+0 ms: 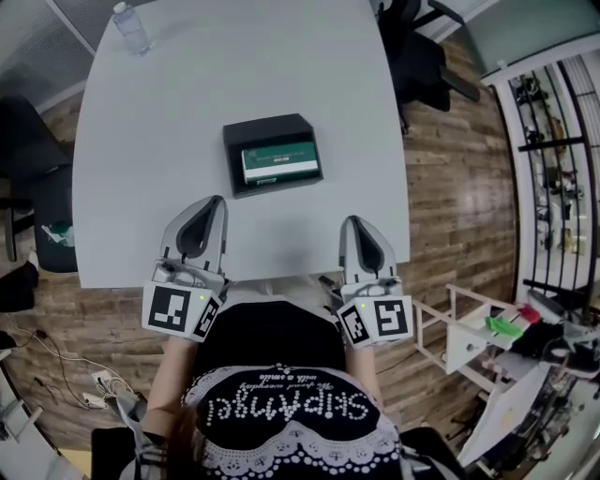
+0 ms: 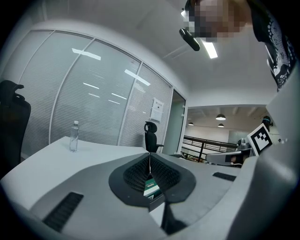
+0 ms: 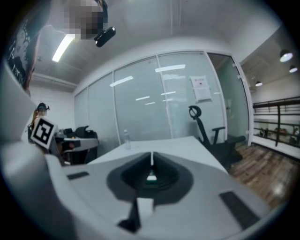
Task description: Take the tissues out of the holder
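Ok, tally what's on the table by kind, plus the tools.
tissue holder, black: 1
tissue pack, green, inside the holder: 1
water bottle: 1
Tools, left tool and right tool, both shut and empty: 2
Total: 5

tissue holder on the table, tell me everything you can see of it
The tissue holder is a black, open-topped rectangular box with a matte look, lying flat and slightly skewed near the middle of the white table. A green and white tissue pack lies inside it. Nothing else touches it.
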`<state>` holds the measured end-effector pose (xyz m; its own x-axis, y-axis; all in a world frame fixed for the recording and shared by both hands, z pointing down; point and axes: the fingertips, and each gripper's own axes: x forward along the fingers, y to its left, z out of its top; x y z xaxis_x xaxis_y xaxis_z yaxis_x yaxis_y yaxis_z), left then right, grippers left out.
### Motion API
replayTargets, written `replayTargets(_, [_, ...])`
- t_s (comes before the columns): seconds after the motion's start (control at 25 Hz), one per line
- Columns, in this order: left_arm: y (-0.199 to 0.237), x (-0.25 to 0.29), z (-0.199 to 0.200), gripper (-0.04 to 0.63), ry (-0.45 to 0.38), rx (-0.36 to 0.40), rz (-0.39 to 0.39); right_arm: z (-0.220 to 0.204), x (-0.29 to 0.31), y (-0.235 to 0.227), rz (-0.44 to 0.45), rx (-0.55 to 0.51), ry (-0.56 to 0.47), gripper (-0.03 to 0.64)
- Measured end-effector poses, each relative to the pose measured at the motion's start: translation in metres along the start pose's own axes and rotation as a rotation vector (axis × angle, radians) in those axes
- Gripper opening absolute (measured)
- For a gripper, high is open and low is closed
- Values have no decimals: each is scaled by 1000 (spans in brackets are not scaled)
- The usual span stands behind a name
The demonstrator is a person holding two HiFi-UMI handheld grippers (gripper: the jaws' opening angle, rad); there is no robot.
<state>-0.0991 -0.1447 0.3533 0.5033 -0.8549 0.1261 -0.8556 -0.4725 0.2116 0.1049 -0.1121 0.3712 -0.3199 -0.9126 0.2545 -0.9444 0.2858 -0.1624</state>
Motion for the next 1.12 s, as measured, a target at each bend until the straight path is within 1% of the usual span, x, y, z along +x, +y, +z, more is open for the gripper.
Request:
replayTargets(0.2, [0,4,5,34,-14,-3,13,8,5,-4,15,-6,-7,35])
replayTargets(0.4, [1,5,8,34,-18,-3,51,14,15,-7,56,-10,-6,35])
replayTargets(0.68, [-2,8,11,35,-19,20,71,21,22,-16,84,-13,-10,35])
replayTargets(1.12, [-13,20,10,37,-8,49,45,19,23,-29,82,-5,-6,35])
